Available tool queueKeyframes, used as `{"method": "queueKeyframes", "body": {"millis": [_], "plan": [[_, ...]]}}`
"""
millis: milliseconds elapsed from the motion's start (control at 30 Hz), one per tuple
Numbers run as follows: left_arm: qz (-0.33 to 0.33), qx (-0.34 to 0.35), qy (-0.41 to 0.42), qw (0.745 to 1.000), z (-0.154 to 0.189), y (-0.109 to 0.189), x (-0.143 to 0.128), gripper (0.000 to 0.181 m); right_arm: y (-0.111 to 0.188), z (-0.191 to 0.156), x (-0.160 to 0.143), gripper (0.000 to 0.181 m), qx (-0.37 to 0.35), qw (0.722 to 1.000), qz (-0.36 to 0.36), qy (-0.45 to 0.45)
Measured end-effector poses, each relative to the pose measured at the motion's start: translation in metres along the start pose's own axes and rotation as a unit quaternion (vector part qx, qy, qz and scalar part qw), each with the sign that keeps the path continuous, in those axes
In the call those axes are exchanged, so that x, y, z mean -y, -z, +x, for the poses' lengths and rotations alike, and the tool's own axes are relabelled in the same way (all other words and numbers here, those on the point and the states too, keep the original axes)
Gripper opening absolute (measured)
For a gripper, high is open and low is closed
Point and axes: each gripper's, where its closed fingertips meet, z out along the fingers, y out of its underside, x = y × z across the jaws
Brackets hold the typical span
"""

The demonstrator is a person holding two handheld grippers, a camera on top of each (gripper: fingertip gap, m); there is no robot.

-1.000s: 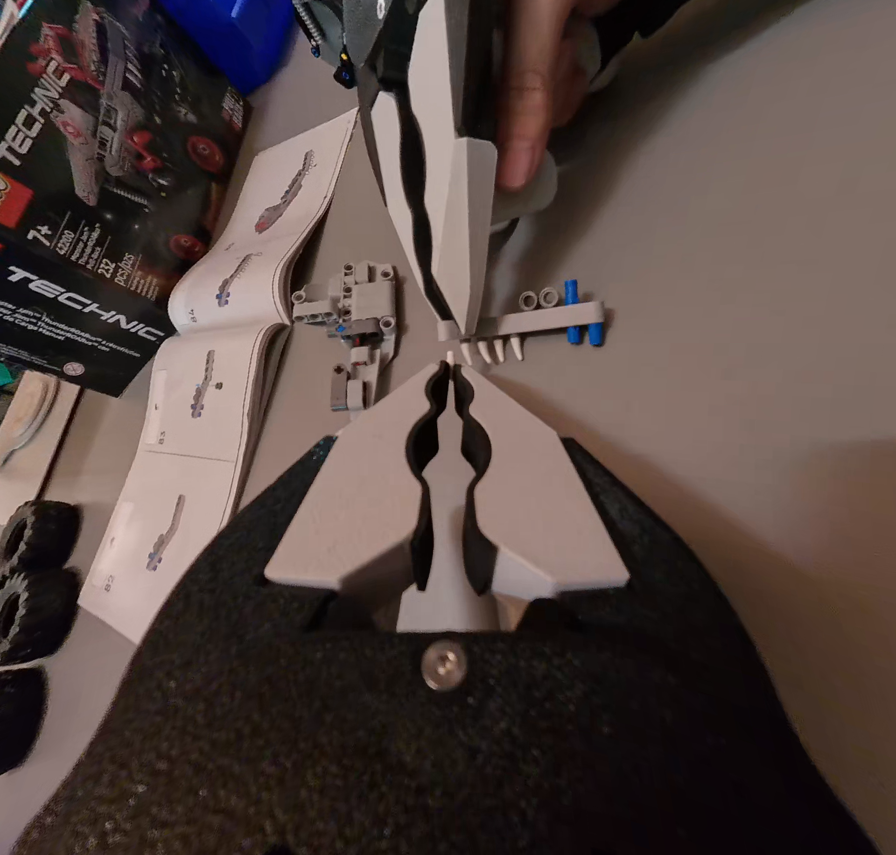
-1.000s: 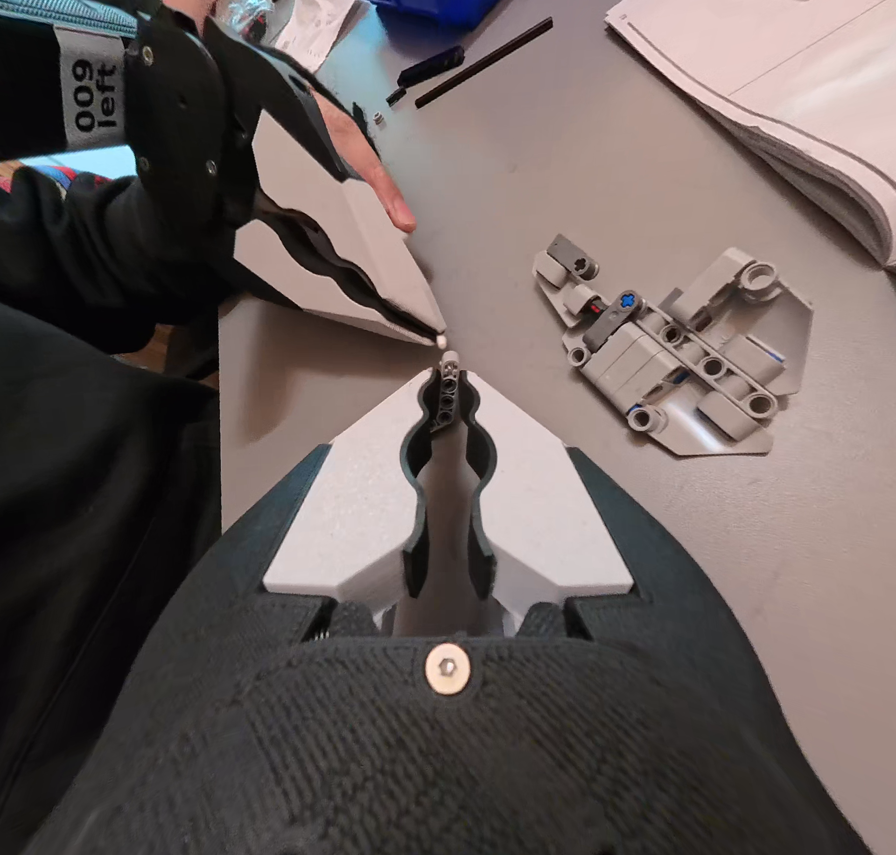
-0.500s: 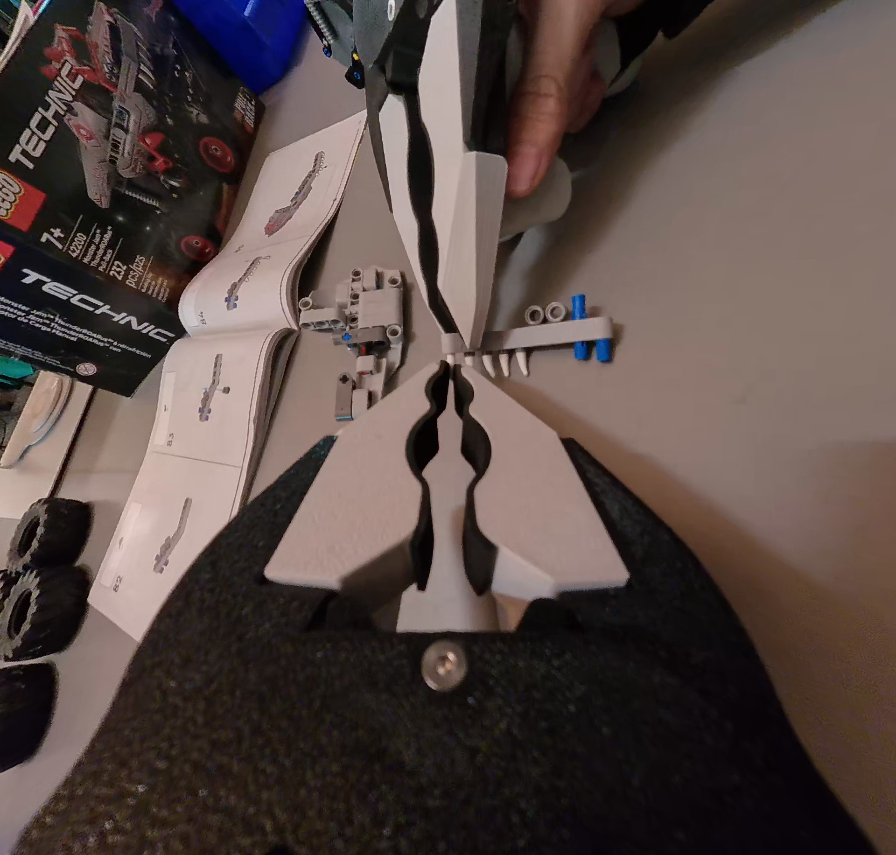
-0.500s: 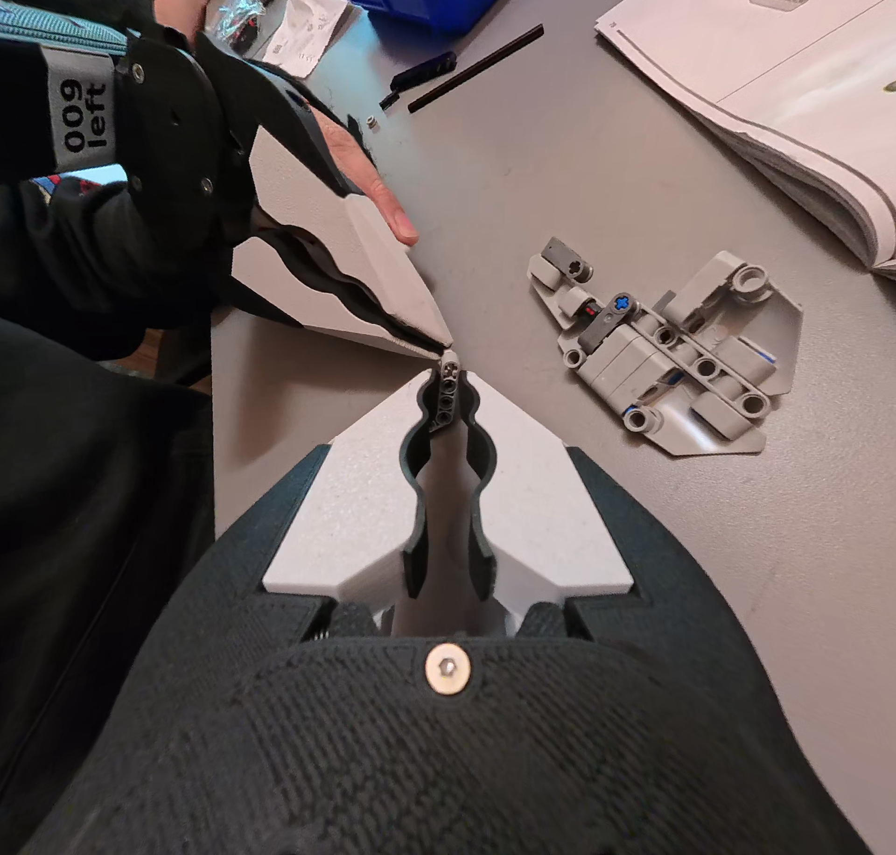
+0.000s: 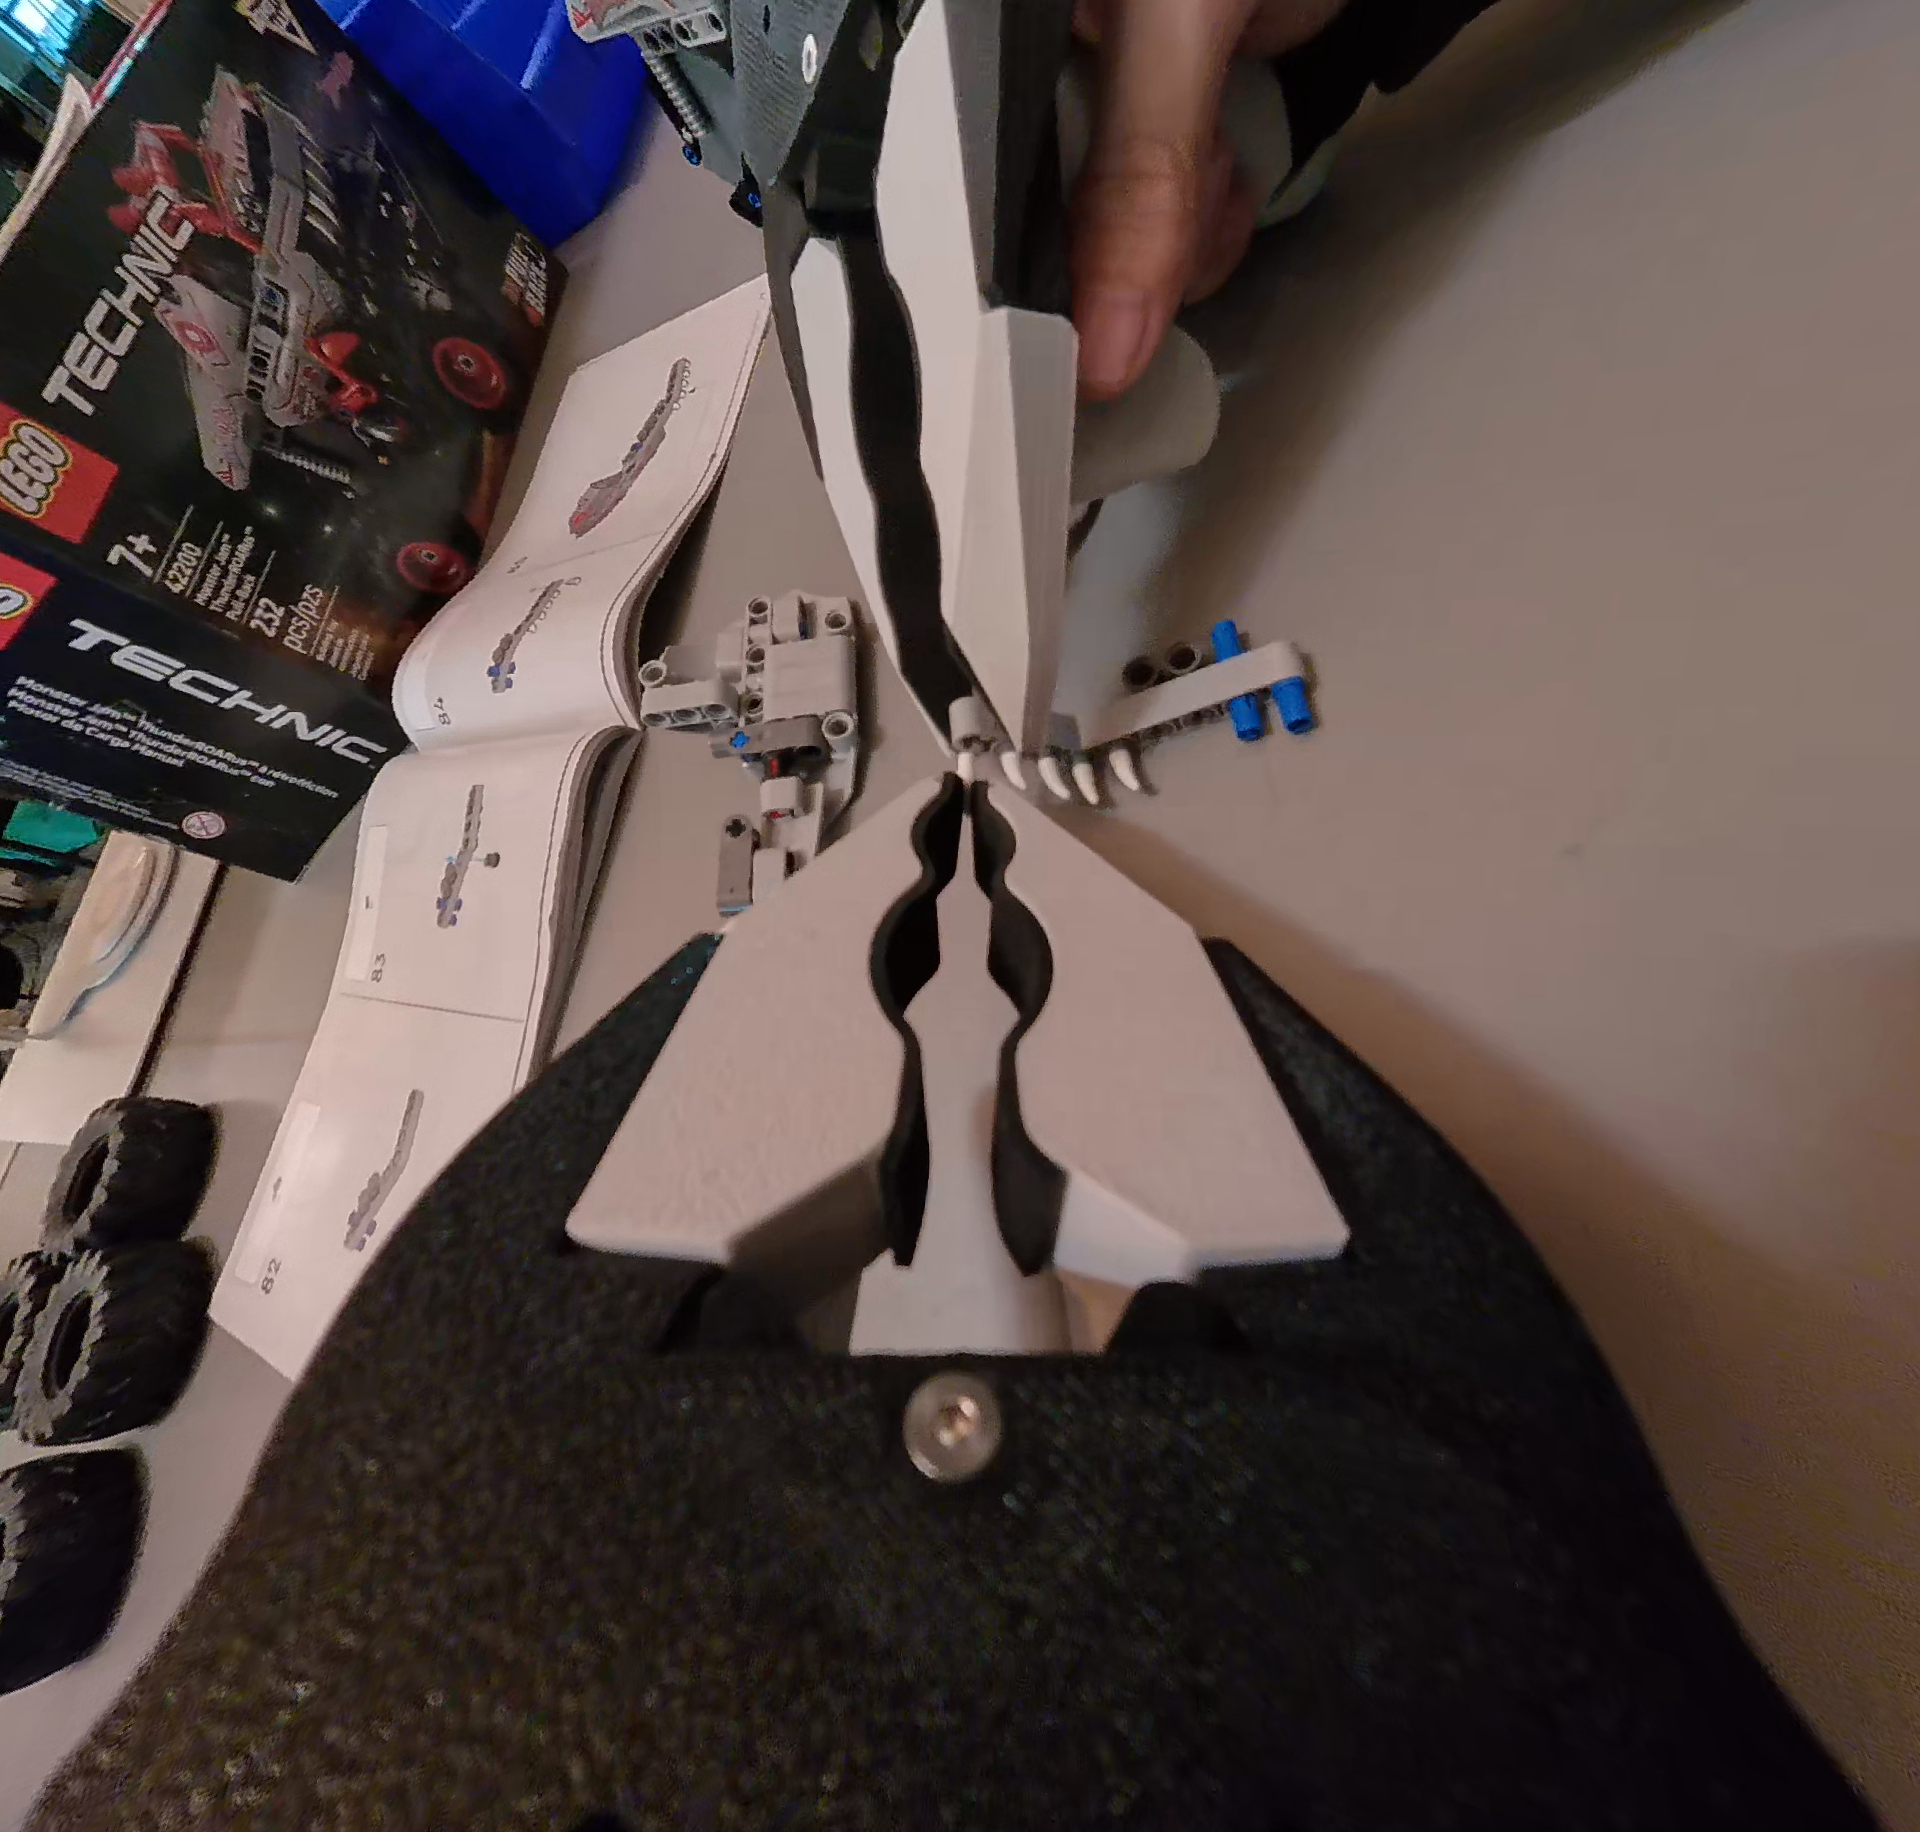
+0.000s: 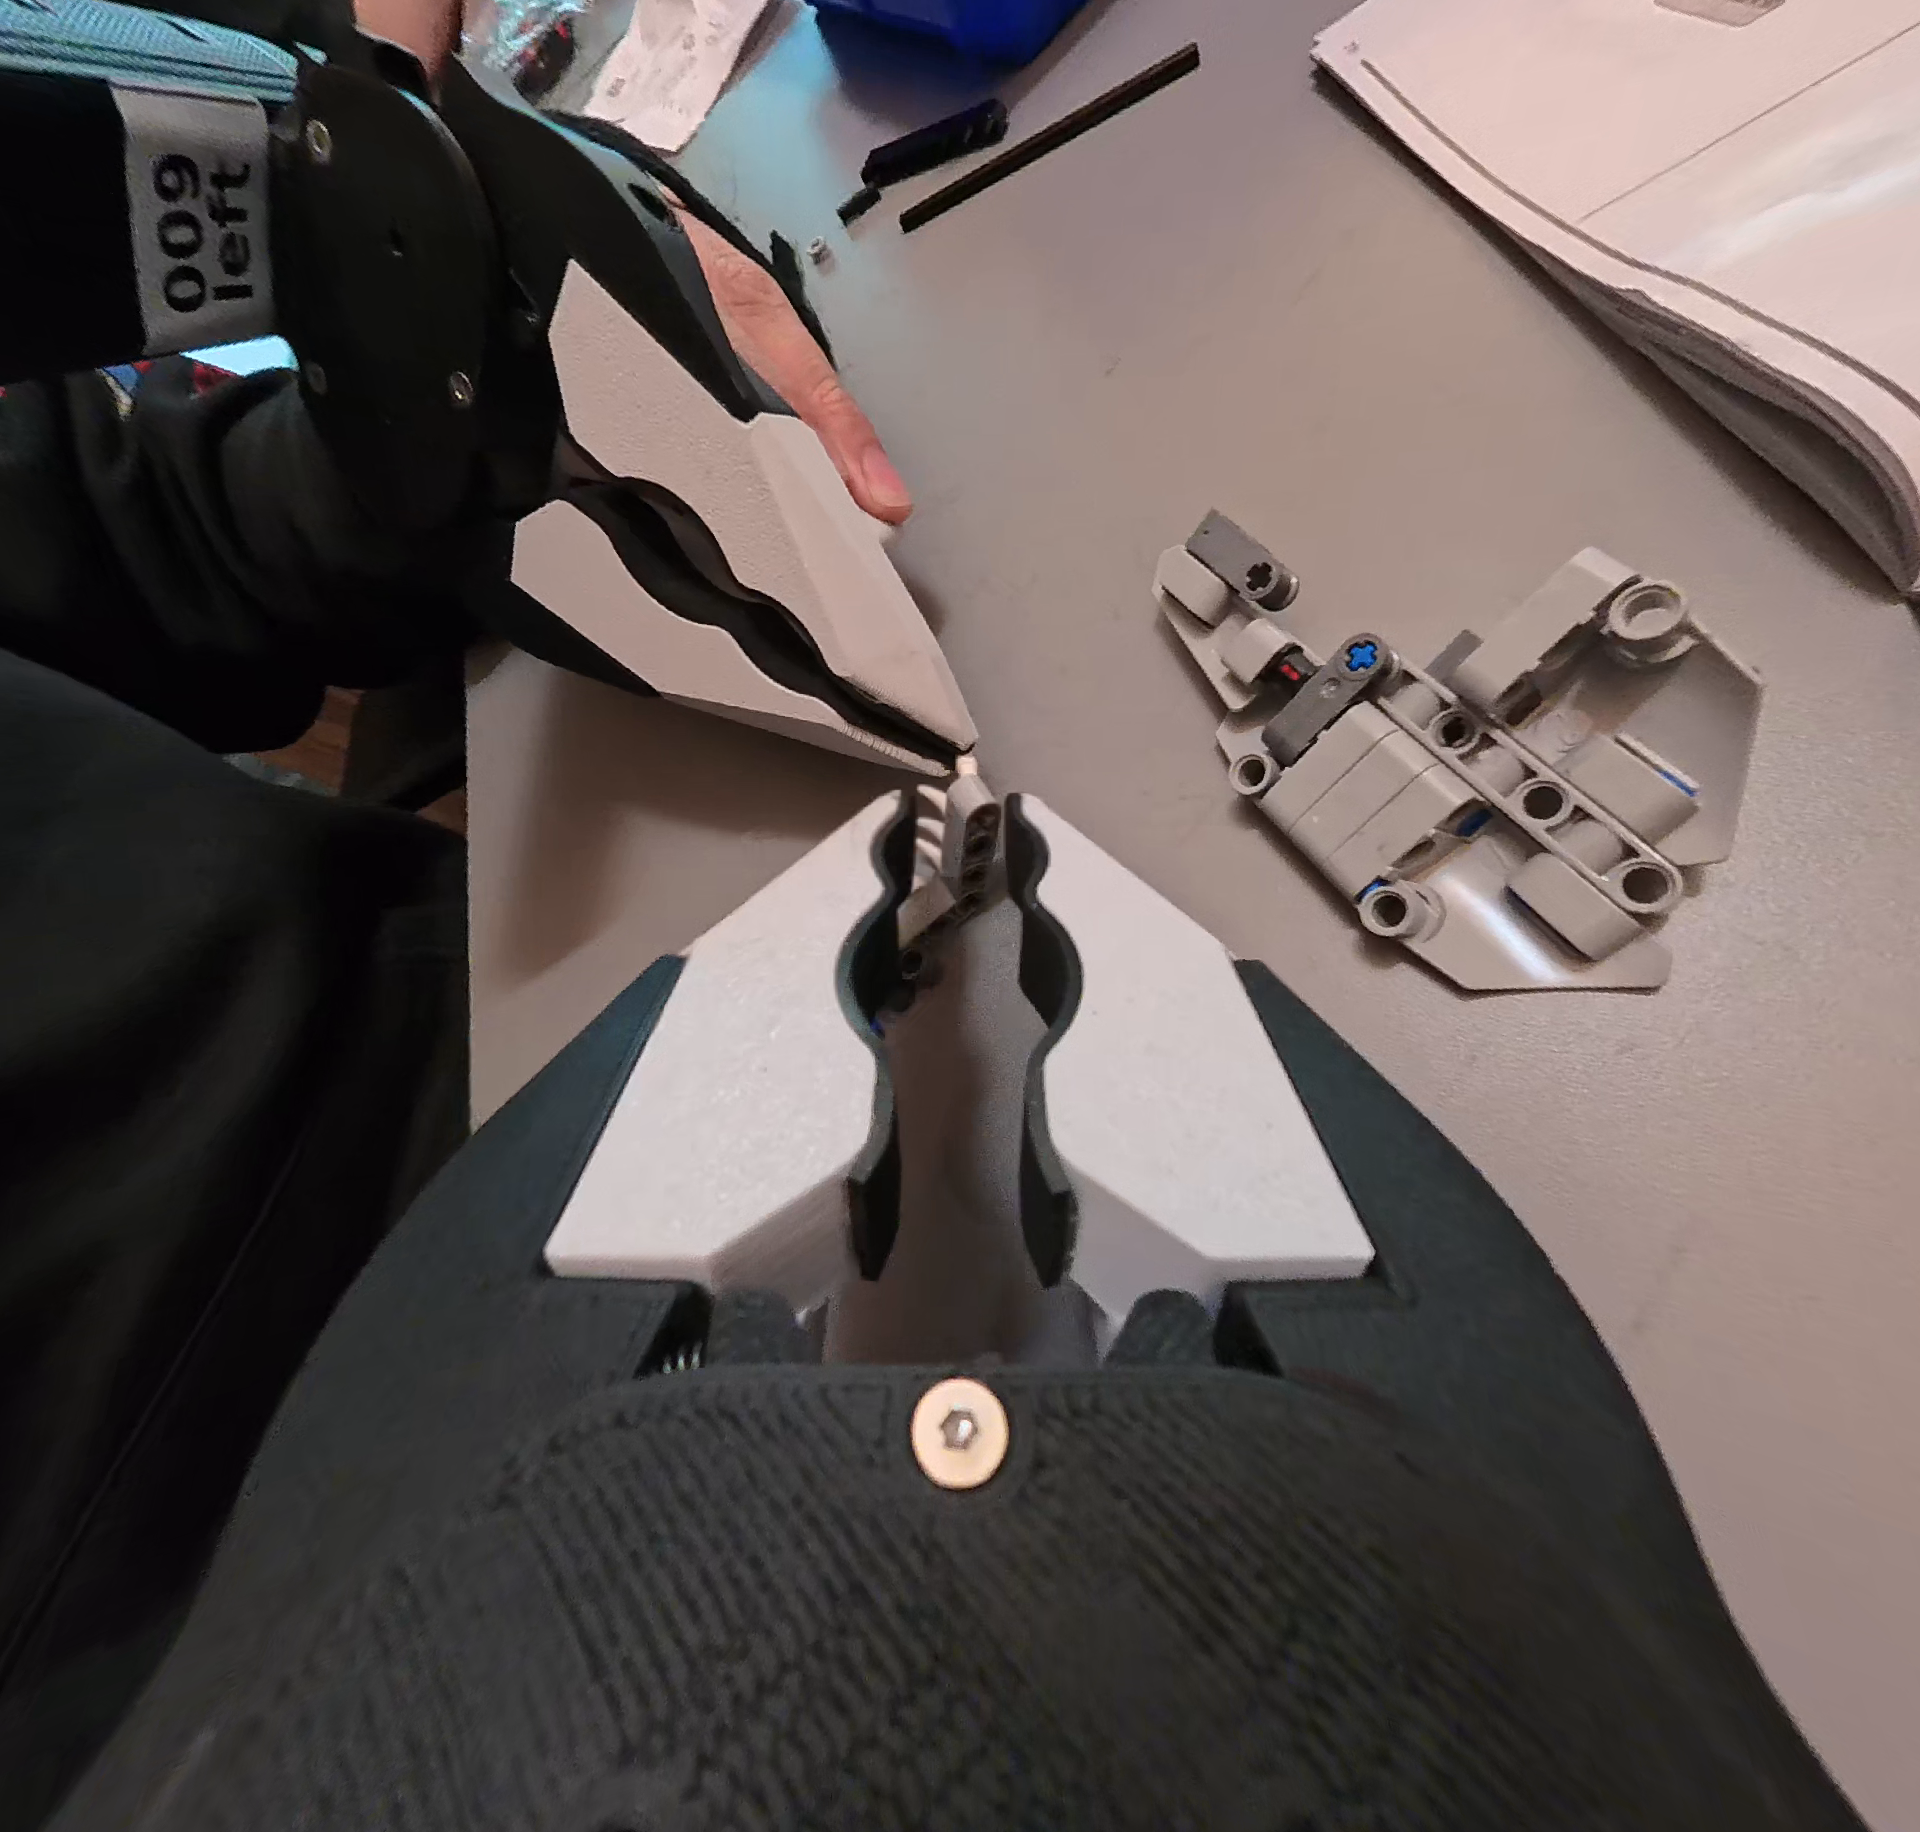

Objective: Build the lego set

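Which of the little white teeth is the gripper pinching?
The white tooth at the bar's end, pinched by the left gripper. The other four teeth already hang from the grey bar, untouched.

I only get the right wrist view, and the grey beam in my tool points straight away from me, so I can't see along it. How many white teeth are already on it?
Observer: Four teeth hang in a row under the beam, past the right tool.
Operator: And the tooth in the left tool?
Observer: The left tool holds that tooth at the beam's near end, in line with the row.
Operator: Anything at the far end?
Observer: Two blue pins stick through it there.
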Motion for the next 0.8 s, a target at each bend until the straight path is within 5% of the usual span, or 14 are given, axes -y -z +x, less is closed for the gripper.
{"method": "queueKeyframes", "body": {"millis": [33,233,800], "plan": [[0.002,0.002,-0.002,1.000,-0.0003,0.0005,0.0004,0.000,0.0011,0.0000,0.0012,0.019,0.002,1.000,0.005,-0.003],[0.004,0.004,-0.004,1.000,-0.0006,0.0010,0.0009,0.000,0.0053,-0.0001,0.0048,0.008,0.016,1.000,0.019,-0.013],[0.004,0.000,-0.024,1.000,0.0035,0.0022,0.0018,0.000,0.0083,-0.0037,0.0006,0.014,0.029,1.000,0.005,0.011]]}}
